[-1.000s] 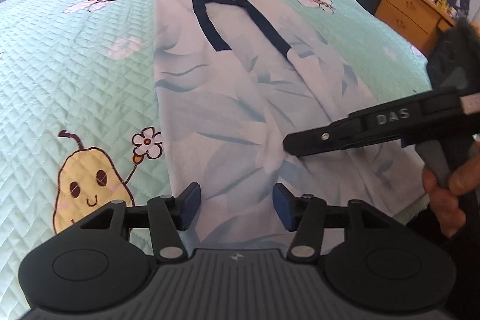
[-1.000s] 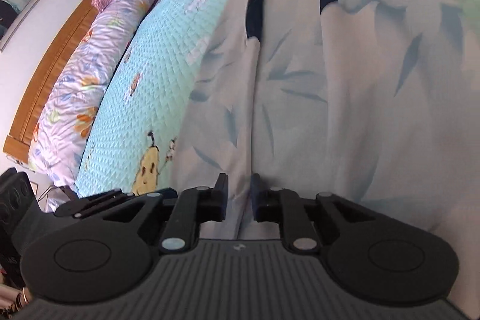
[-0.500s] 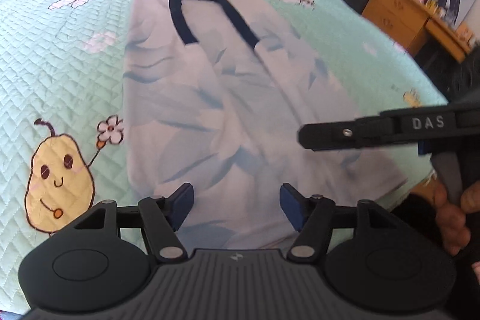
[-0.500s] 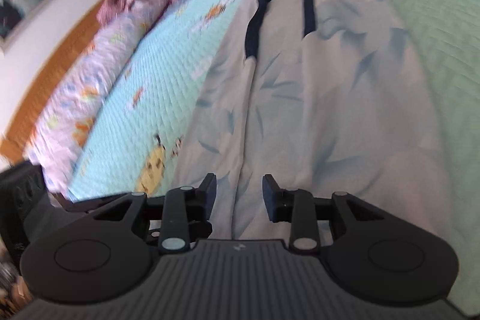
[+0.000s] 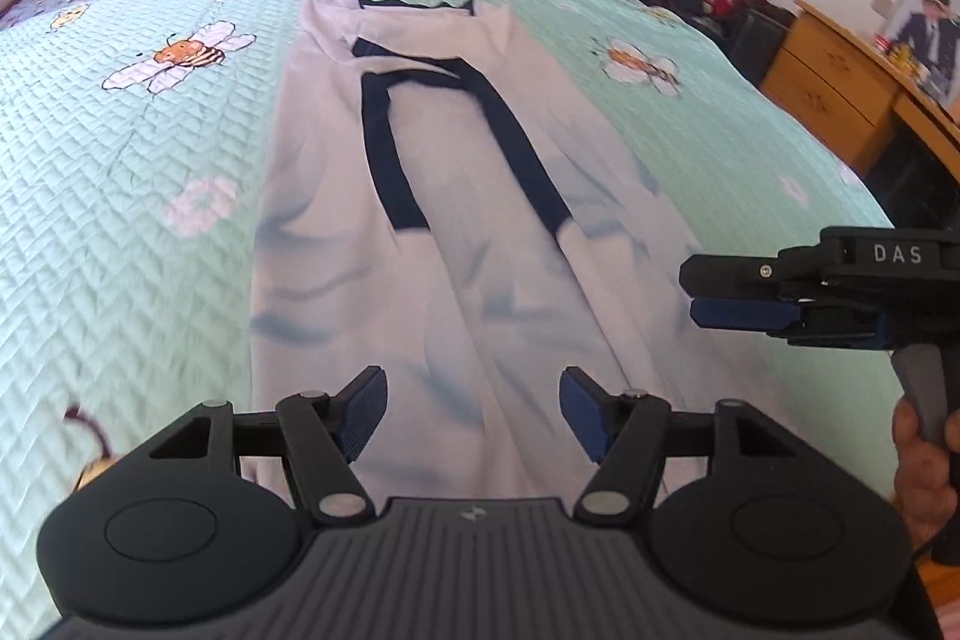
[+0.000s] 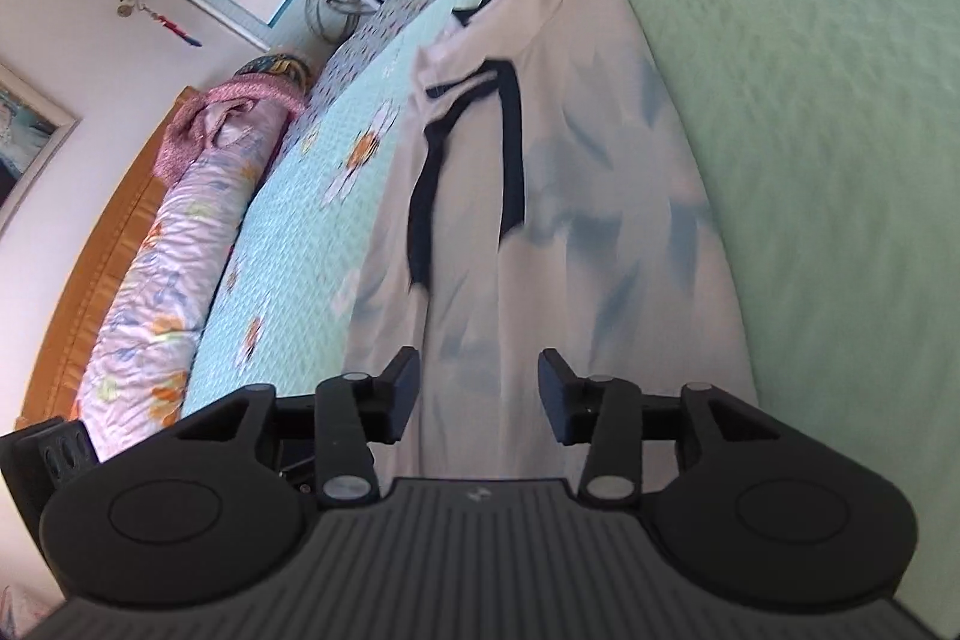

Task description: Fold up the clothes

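Observation:
A pale garment with a faint blue leaf print and dark navy trim (image 5: 462, 244) lies lengthwise on the green quilted bed, its sides folded inward into a long strip. It also fills the middle of the right wrist view (image 6: 540, 220). My left gripper (image 5: 471, 415) hovers open above the garment's near end with nothing between its pads. My right gripper (image 6: 477, 391) is above the same end; its jaws are opening and hold nothing. It shows from the side in the left wrist view (image 5: 696, 292), off the garment's right edge, held by a hand (image 5: 924, 466).
The green quilt (image 5: 120, 220) with bee and flower prints spreads around the garment. A rolled floral duvet (image 6: 162, 280) and pink cloth lie by the wooden headboard (image 6: 96, 244). A wooden dresser (image 5: 840, 82) stands right of the bed, and wardrobes at the far end.
Both grippers have drawn back from the garment toward its near end. The right gripper's jaws have spread from nearly shut to clearly apart, and it has left the garment's middle for its right edge.

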Demonstrator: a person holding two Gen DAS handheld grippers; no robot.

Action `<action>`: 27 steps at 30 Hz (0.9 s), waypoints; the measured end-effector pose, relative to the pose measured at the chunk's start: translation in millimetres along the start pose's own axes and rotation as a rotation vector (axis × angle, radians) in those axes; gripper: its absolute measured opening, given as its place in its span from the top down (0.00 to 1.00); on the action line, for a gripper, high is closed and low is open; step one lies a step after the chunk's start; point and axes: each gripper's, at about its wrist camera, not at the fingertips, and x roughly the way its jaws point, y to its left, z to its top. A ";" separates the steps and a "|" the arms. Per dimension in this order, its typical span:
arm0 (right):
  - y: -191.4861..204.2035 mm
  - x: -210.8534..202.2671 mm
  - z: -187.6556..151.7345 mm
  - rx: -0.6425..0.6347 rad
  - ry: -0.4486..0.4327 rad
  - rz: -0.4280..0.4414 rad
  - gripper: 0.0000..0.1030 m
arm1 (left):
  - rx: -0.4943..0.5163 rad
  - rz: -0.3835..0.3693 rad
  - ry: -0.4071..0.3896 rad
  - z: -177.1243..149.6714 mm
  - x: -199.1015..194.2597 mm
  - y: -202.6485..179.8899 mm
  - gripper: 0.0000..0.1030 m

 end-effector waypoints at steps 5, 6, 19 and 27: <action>-5.8 20.5 19.9 0.034 -0.016 0.008 0.51 | -0.034 0.007 0.033 6.8 26.1 7.6 0.36; -8.0 23.5 21.5 0.043 -0.017 0.013 0.51 | -0.033 -0.003 0.046 5.2 30.7 7.9 0.36; -39.0 -7.5 -15.2 0.130 0.056 0.054 0.49 | 0.054 -0.126 0.097 -28.9 -2.4 -0.1 0.33; -57.5 -40.6 -55.2 0.191 0.100 0.076 0.47 | 0.004 -0.088 0.053 -60.8 -50.8 14.0 0.33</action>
